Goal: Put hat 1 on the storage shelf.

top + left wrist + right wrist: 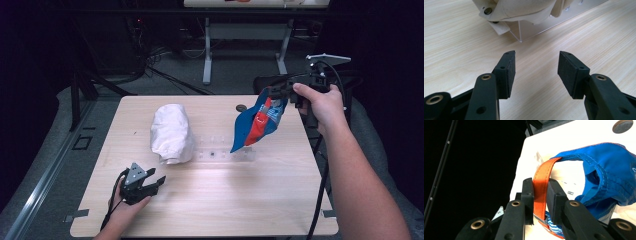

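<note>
Right gripper (274,91), upper right of the high view, was clamped on the orange strap (541,187) of a blue bag (258,119), which hung above the table (210,210) w/ its tip near a clear stand (220,155). Left gripper (159,181), lower left, rested on the table, jaws apart & empty. White bundle (171,132) sat center-left.

The white bag (524,11) was cut off by the left gripper view's top edge; the blue bag's (604,170) lower part was hidden behind the jaws.
</note>
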A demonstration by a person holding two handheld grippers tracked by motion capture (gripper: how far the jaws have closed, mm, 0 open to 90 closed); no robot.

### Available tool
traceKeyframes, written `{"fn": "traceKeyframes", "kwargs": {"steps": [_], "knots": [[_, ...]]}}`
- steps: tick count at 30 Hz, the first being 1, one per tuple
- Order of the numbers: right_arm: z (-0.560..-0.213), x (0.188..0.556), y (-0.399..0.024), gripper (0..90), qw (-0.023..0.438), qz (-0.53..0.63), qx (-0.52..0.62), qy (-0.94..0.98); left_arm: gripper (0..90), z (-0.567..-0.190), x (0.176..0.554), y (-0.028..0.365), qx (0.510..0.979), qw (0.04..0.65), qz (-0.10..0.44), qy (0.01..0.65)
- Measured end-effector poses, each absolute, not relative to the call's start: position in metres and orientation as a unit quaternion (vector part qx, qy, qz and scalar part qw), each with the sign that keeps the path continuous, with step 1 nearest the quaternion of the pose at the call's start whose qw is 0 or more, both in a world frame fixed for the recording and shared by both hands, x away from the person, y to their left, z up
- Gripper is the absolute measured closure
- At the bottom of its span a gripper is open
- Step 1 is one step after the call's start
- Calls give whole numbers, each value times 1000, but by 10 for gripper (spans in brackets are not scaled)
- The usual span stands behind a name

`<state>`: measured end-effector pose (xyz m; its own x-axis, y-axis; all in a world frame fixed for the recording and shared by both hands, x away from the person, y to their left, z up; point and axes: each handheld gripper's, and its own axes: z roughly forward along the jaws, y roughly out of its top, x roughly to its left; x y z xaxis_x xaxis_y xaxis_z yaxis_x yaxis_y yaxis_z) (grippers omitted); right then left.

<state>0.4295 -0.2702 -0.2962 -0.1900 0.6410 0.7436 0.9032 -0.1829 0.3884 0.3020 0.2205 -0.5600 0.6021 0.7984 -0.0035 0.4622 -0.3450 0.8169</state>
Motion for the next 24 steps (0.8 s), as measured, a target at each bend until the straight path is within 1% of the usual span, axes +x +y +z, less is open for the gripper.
{"fn": "traceKeyframes", "kwargs": {"steps": [8, 10, 12, 17, 24], "knots": [[-298, 431, -278, 778, 151, -447, -614, -633, 486, -562, 298, 223, 794, 405, 207, 402], [-299, 432, -280, 777, 150, -444, -614, -635, 488, -560, 294, 220, 793, 409, 209, 399], [-298, 432, -281, 777, 149, -445, -614, -635, 489, -554, 291, 212, 796, 419, 211, 383], [-297, 431, -277, 778, 149, -450, -611, -634, 490, -539, 290, 174, 812, 438, 196, 334], [-296, 432, -266, 778, 149, -452, -610, -633, 492, -527, 312, 103, 820, 463, 176, 286]]}}
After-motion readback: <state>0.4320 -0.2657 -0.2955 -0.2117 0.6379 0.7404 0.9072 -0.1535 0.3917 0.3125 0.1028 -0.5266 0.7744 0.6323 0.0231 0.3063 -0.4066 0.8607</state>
